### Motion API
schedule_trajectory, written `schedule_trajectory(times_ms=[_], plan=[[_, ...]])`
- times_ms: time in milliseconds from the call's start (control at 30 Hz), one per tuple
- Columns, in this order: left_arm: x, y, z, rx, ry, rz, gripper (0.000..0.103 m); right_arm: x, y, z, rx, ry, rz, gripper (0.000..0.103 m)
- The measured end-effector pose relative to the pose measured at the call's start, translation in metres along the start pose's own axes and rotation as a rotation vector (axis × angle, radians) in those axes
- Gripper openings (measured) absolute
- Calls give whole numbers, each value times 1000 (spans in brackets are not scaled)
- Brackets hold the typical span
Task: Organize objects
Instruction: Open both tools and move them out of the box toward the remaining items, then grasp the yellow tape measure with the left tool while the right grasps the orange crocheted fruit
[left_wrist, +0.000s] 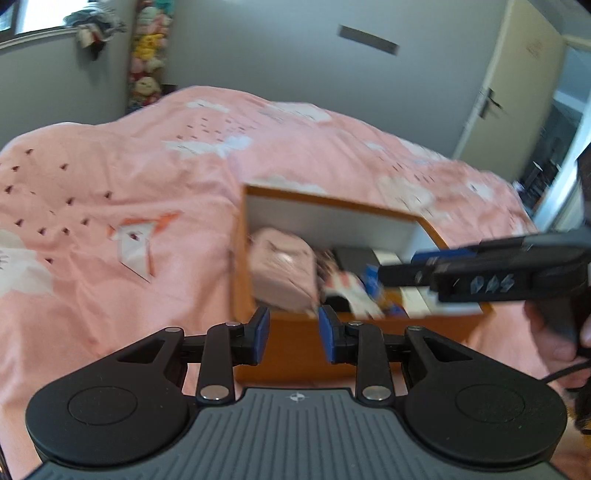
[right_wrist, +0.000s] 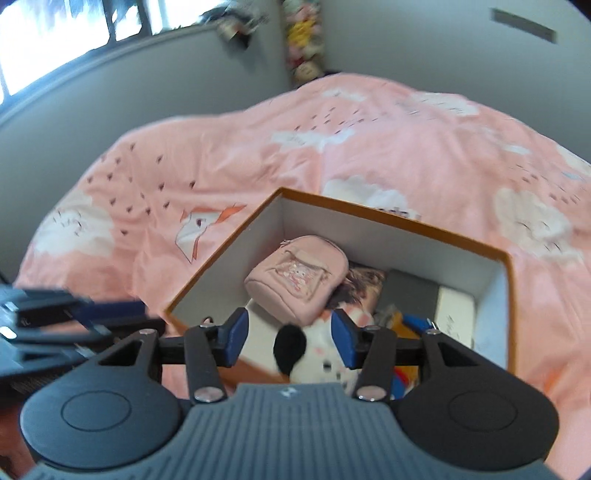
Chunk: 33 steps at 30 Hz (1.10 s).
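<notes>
On bed (right_wrist: 424, 147) | box (right_wrist: 388, 216) rim beside left claw (left_wrist: 294, 334), empty

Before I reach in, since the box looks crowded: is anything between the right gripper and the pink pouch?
Yes. A black-and-white plush toy lies in the orange box between the right gripper and the pink pouch, just below the pouch.

Left gripper (left_wrist: 294, 334), black-framed with blue pads, pitched downward, its jaws parted with nothing between them. Right gripper (right_wrist: 289, 339), same build, likewise pitched downward, jaws parted wider, pads pressing on nothing; a hand (left_wrist: 561, 341) grips its handle.
</notes>
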<state>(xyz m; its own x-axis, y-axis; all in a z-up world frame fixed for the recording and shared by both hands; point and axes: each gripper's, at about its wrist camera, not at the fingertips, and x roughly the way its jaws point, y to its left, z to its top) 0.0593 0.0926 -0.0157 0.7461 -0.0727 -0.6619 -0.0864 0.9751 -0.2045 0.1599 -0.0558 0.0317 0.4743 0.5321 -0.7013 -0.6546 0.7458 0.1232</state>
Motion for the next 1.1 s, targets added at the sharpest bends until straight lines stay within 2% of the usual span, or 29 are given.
schedule_trajectory(times_ms=[133, 267, 400, 567, 733, 1100], plan=[[-2, -18, -19, 74, 23, -19, 34, -34, -2, -37, 95, -65, -56, 56], [-1, -32, -37, 146, 70, -74, 34, -50, -6, -80, 163, -65, -126, 56], [10, -32, -52, 116, 203, -180, 34, -56, -10, -120, 213, -4, -153, 56], [23, -26, -73, 69, 340, -205, 34, -50, -11, -161, 270, 125, -192, 56], [21, -33, -88, 107, 381, -205, 33, -52, -9, -184, 316, 172, -193, 55], [24, -52, -110, 188, 462, -267, 34, -47, 6, -211, 279, 290, -162, 55]])
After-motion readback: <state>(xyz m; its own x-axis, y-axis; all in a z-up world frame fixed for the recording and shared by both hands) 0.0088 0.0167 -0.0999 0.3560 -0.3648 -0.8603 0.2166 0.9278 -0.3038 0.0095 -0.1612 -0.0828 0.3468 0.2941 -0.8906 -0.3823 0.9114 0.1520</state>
